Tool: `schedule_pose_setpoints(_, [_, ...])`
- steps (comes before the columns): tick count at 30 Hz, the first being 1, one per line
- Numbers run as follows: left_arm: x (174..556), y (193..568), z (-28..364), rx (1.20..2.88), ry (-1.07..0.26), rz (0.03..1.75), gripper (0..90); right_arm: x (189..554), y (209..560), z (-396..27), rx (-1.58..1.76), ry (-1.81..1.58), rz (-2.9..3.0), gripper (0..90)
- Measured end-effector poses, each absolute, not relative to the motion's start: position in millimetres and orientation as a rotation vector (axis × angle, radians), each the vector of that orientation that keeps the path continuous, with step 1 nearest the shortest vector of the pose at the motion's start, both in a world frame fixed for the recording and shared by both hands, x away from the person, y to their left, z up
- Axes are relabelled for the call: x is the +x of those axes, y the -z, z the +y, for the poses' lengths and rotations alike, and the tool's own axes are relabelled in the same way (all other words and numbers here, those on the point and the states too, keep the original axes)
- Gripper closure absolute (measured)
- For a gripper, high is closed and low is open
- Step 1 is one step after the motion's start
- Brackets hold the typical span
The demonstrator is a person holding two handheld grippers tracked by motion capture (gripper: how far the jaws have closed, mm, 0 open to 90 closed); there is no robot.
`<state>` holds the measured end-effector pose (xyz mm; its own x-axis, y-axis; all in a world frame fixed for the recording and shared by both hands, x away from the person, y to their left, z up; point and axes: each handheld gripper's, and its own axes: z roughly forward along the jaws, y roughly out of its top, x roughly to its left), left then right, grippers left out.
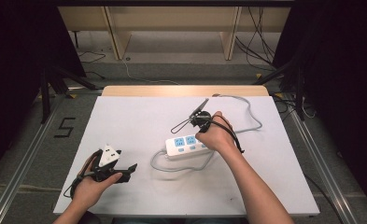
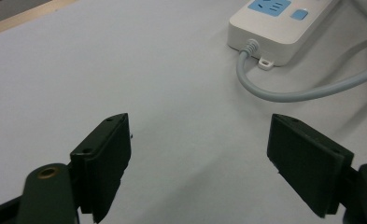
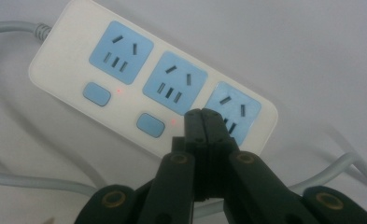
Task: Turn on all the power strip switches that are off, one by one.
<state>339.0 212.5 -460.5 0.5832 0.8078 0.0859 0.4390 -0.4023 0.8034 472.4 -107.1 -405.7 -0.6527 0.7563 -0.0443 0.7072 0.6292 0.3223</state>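
Power strip [image 1: 189, 145]: we see it lying flat on the white table [image 1: 139, 121], approx. mid-table; white body w/ three blue sockets and blue switches beside them.
Cord [image 1: 181, 167]: grey; leaves the strip's left end, loops along its near side, then runs off behind it to the far right.
Right gripper [image 1: 208, 140]: we hold it right over the strip's right end, pointing down. Fingers pressed together w/ nothing between them; in the right gripper view the tips [image 3: 203, 122] sit just in front of the third socket, next to the second switch. Whether they touch the strip we can't tell.
Lights: small red dots glow beside the first two switches [image 3: 96, 94].
Left gripper [image 1: 127, 171]: we rest it low at the table's near edge, well left of the strip and apart from it. Fingers [image 2: 107, 158] spread wide, only bare table between them.
Left gripper view: strip's cord end [image 2: 273, 29] is up ahead to the right, w/ the cord [image 2: 284, 93] bending away from it.
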Motion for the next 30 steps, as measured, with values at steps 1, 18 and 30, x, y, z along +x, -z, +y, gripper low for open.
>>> schedule_pose_setpoints(1, [338.9,460.3,212.5,2.046,-0.609,0.991,21.5,472.6,405.6,-107.5,1.213,-0.412,2.674,90.0])
schedule_pose_setpoints(18, [339.0,460.3,212.6,2.046,-0.61,0.991,21.6,475.0,412.0,-114.1,1.241,-0.361,2.697,90.0])
schedule_pose_setpoints(30, [338.9,460.2,212.7,2.043,-0.61,0.99,21.6,476.2,415.4,-113.5,1.244,-0.336,2.707,90.0])
